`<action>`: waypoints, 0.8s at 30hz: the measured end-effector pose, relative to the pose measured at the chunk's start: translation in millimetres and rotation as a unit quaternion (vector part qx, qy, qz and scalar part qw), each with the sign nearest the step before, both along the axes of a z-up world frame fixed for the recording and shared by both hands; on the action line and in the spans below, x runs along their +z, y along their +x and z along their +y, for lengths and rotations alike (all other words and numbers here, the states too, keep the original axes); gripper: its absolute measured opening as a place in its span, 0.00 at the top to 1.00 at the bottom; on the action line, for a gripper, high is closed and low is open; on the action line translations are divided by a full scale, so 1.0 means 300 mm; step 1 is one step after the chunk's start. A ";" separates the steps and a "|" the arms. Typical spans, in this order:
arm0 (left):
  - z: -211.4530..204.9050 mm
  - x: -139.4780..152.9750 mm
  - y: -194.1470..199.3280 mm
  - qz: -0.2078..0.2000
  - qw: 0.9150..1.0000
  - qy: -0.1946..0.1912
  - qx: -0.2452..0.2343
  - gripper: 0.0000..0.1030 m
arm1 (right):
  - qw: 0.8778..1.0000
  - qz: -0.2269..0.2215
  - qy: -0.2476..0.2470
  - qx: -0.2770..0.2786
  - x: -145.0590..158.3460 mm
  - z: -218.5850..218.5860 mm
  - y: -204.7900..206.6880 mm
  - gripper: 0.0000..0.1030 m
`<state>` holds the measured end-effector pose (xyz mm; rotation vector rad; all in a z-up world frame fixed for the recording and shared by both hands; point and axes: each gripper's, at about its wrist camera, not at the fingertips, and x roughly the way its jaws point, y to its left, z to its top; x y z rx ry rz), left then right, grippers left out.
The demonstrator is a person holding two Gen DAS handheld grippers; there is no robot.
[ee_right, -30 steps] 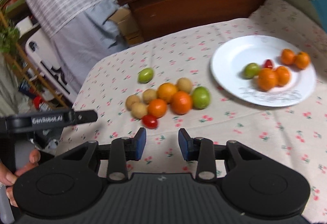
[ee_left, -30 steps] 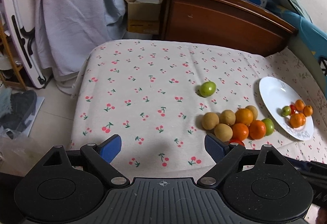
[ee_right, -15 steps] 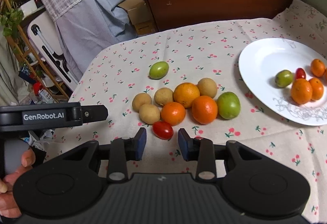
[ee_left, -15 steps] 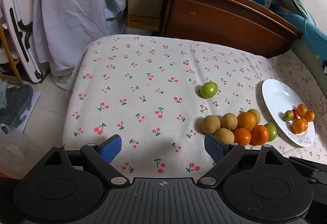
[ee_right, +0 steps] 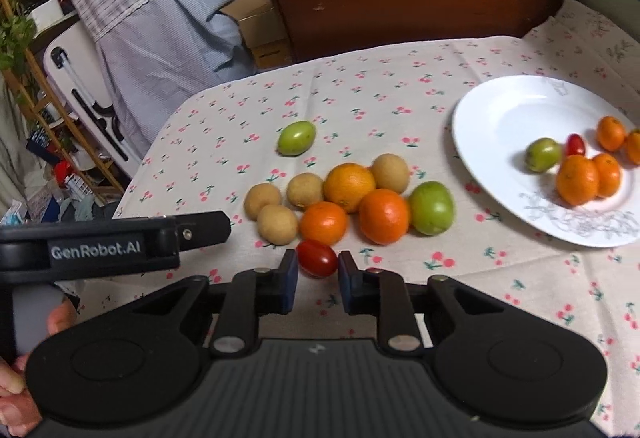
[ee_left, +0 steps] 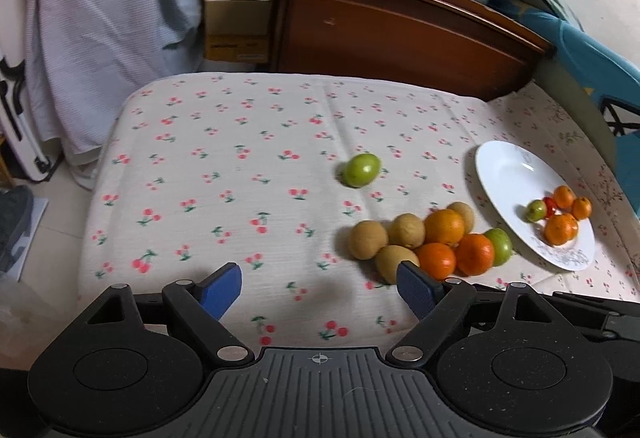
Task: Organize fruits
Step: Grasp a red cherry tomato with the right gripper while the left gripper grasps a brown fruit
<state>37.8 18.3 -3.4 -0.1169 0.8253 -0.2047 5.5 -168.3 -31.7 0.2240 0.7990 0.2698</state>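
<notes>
Pinching one cherry tomato (ee_right: 317,258) in right tool (ee_right: 318,270); left tool (ee_left: 318,288) spread, closing, empty; four brown fruits (ee_right: 262,200) beside

Both wrist views look steeply down, sharing the fruit pile (ee_left: 424,242).

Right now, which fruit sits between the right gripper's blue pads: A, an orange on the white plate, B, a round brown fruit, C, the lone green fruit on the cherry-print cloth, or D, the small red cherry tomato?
D: the small red cherry tomato lies between the right gripper's pads, which have closed in on both its sides.
</notes>
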 end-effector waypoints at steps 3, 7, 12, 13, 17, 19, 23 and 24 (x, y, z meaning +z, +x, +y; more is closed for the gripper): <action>-0.030 -0.011 0.006 0.001 1.000 -0.004 -0.018 0.27 | 1.000 0.006 0.004 -0.012 -0.002 -0.029 -0.010 0.79; -0.060 -0.031 0.016 0.007 0.999 -0.009 -0.038 0.40 | 1.000 0.013 0.001 -0.026 -0.010 -0.060 -0.020 0.79; -0.086 -0.049 0.028 0.011 0.998 -0.015 -0.054 0.55 | 0.999 0.016 0.009 -0.037 -0.013 -0.092 -0.030 0.79; -0.094 -0.050 0.030 0.008 0.998 -0.012 -0.058 0.58 | 0.999 0.016 0.010 -0.038 -0.014 -0.095 -0.030 0.79; -0.111 -0.053 0.038 0.003 0.998 -0.013 -0.068 0.62 | 0.999 0.018 0.013 -0.040 -0.017 -0.099 -0.029 0.79; -0.115 -0.053 0.040 0.000 0.997 -0.013 -0.071 0.65 | 0.999 0.018 0.015 -0.041 -0.018 -0.101 -0.028 0.79; -0.116 -0.057 0.048 0.001 0.997 -0.026 -0.076 0.67 | 0.998 0.020 0.023 -0.046 -0.021 -0.106 -0.026 0.79; -0.119 -0.057 0.048 -0.001 0.997 -0.025 -0.078 0.68 | 0.998 0.021 0.025 -0.046 -0.021 -0.107 -0.026 0.79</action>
